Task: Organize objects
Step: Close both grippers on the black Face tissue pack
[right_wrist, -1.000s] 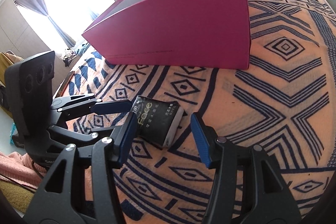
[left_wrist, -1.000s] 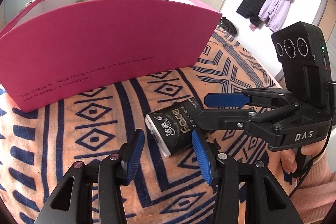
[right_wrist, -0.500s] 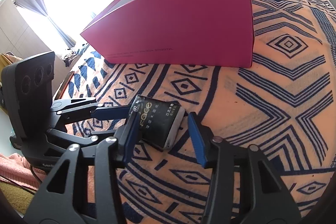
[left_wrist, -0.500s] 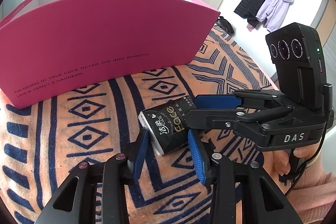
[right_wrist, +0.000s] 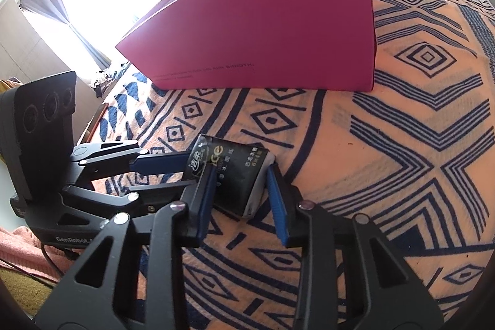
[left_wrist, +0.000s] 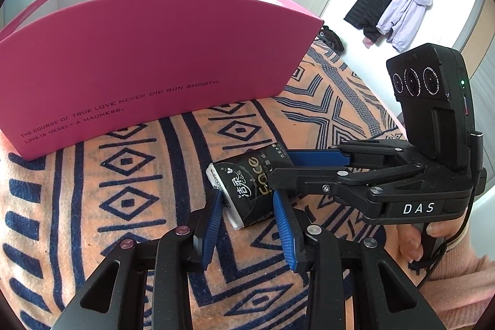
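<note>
- Both pairs of jaws have narrowed since a second ago: our left gripper [left_wrist: 249,207] is closing on the near end of the black tissue pack [left_wrist: 247,187], pads touching its sides.
- Our right gripper [right_wrist: 239,186], now down to its narrowest, clamps the same pack from the right, its fingers crossing ours.
- That pack lies on the patterned blanket [left_wrist: 92,206], so we judge the pickup nearly secured and a lift next.
- Farther back stands the pink box [left_wrist: 154,67], open-topped, well apart from the pack and probably its destination.
</note>
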`<state>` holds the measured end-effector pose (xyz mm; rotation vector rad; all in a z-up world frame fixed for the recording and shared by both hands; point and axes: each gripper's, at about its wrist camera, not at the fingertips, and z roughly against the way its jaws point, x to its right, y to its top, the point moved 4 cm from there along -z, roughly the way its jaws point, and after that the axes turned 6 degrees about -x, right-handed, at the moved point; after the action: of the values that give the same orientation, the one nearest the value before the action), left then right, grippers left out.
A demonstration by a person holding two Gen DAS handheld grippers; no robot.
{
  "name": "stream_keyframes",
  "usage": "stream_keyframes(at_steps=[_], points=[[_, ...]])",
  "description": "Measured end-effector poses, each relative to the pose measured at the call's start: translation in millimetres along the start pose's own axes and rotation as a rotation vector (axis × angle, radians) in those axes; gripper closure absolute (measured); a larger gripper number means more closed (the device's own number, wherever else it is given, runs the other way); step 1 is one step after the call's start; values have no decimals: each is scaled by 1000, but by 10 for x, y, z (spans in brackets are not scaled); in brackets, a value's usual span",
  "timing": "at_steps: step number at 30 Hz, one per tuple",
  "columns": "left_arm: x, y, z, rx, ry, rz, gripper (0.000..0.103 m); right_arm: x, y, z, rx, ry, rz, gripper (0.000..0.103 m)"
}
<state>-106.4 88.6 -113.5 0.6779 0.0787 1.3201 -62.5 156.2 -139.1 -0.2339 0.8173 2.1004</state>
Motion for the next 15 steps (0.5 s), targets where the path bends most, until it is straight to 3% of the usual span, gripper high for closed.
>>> stream_keyframes(at_steps=[15], points=[[88, 72, 172, 48, -11, -30, 69, -113, 24, 145, 37, -14, 15, 66]])
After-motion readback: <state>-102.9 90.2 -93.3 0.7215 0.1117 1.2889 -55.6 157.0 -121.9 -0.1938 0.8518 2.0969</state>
